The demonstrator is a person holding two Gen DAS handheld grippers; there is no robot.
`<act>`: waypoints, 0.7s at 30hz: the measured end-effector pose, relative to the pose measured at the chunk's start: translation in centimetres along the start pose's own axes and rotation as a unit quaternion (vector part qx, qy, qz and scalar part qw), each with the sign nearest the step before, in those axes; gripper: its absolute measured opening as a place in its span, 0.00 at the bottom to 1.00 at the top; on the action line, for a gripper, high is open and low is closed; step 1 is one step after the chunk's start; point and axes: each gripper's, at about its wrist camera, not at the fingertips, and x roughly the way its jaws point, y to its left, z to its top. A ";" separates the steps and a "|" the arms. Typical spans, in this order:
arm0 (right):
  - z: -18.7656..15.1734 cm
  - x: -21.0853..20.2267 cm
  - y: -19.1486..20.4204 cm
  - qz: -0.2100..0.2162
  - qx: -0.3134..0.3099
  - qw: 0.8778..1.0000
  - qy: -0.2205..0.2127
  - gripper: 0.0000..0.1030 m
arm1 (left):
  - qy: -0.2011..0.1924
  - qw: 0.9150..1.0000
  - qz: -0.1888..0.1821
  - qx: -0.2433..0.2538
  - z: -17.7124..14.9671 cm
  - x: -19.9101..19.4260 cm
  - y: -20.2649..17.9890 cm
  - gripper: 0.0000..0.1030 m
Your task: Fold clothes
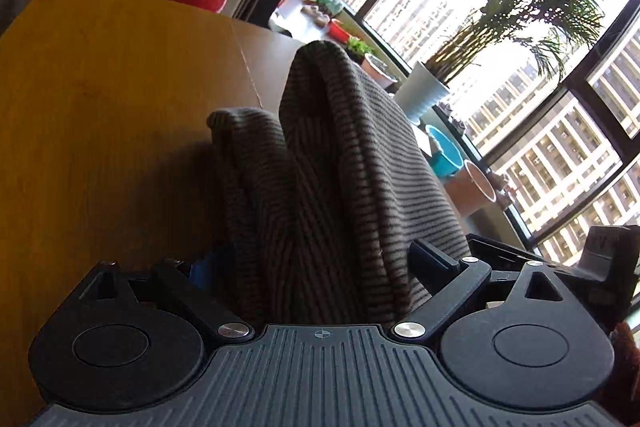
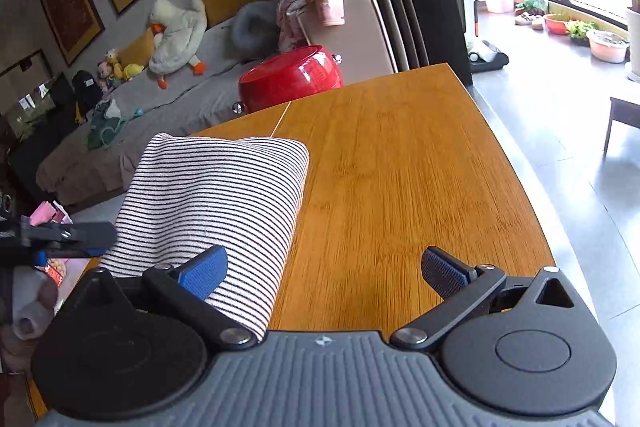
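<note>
A black-and-white striped garment (image 2: 216, 203) lies folded on the wooden table (image 2: 400, 167), with its rounded fold at the far end. My right gripper (image 2: 324, 275) is open. Its left finger lies on the garment's near right edge and its right finger is over bare wood. In the left wrist view the same striped garment (image 1: 320, 167) rises in bunched folds between the wide-apart fingers of my left gripper (image 1: 318, 263), which is open. The right gripper (image 1: 600, 259) shows at that view's right edge. The left gripper (image 2: 60, 235) shows at the left edge of the right wrist view.
A red round stool (image 2: 292, 75) stands just past the table's far edge, in front of a grey sofa (image 2: 180, 87) with plush toys. The table's right edge (image 2: 516, 163) drops to a tiled floor. Basins (image 2: 606, 45) and a potted palm (image 1: 428, 91) line the window.
</note>
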 end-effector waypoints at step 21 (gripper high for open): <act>-0.4 -4.8 3.9 -0.040 -0.130 0.990 -0.045 0.91 | -0.108 0.993 0.055 -0.003 1.4 -4.8 1.9 0.39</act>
